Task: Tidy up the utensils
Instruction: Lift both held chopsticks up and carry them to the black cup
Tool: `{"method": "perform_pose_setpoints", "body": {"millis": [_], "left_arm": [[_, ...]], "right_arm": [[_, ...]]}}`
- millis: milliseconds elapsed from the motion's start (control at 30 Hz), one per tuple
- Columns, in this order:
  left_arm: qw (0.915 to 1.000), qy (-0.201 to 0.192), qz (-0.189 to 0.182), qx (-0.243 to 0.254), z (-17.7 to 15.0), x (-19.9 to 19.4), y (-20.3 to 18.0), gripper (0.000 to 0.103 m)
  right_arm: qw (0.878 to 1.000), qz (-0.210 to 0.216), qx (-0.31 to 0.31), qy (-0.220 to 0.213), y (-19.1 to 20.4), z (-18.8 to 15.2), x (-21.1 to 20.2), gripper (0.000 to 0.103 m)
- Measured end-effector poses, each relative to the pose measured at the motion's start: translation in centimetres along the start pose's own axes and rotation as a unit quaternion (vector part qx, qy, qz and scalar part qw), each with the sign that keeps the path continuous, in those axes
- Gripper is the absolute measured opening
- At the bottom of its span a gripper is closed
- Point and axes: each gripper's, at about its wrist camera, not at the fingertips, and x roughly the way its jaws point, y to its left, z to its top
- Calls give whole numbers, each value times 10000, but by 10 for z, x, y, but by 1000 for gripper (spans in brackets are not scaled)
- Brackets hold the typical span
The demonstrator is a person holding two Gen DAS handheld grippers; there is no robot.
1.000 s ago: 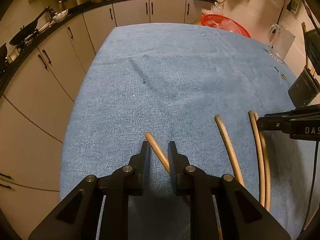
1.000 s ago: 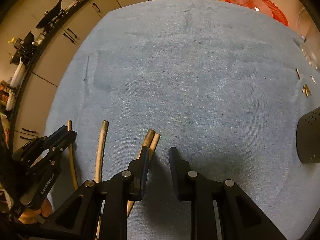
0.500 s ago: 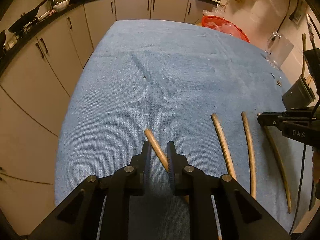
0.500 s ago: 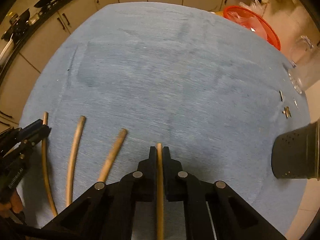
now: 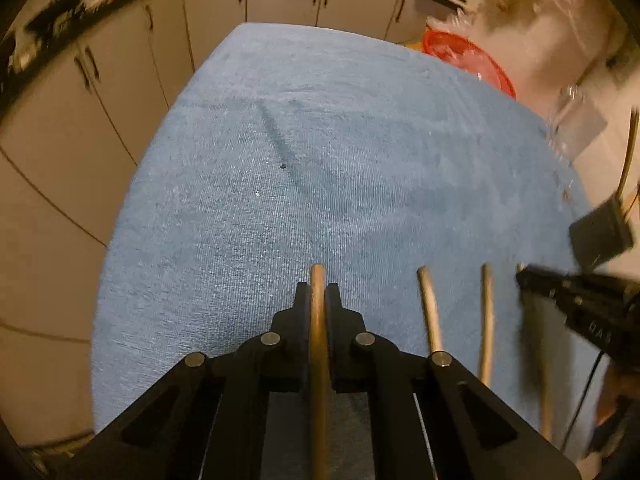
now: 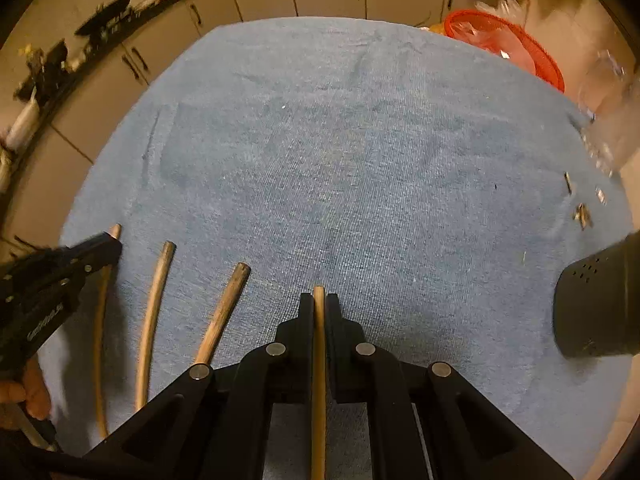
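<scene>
Four wooden sticks lie side by side on the blue cloth. My left gripper is closing its jaws onto the leftmost stick, pads pressing both sides, tip poking out in front. My right gripper is shut on the thin rightmost stick. Between them lie two free sticks. In the right wrist view the left gripper shows at the left edge on its stick. The right gripper shows at the right of the left wrist view.
A black perforated utensil holder stands at the right edge of the cloth. Behind it are small metal bits, a glass jug and a red basket. Kitchen cabinets run along the left and back.
The right gripper went from open to shut on the rightmost stick, pulling it apart from its neighbour. The left gripper's jaws closed in on its stick, which now runs straight between them.
</scene>
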Motion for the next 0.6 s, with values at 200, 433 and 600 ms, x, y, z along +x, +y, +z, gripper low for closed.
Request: {"method": "perform_pose_setpoints", "body": {"millis": [200,433,600], "left_arm": [[9983,-497,-240,-179,1,-33,2,6],[9895,-1338,-455,297,3,-99,-29,6],[9765,-1996,-428,688,5,-140,-60,7]], "right_arm": [[9984,400,144,-369,-10,-14,-32,4],[9912,673,-88,-1140,-7,-24,-108,4],[9833,737,-311,-1634,-6,-35,-155,4]]}}
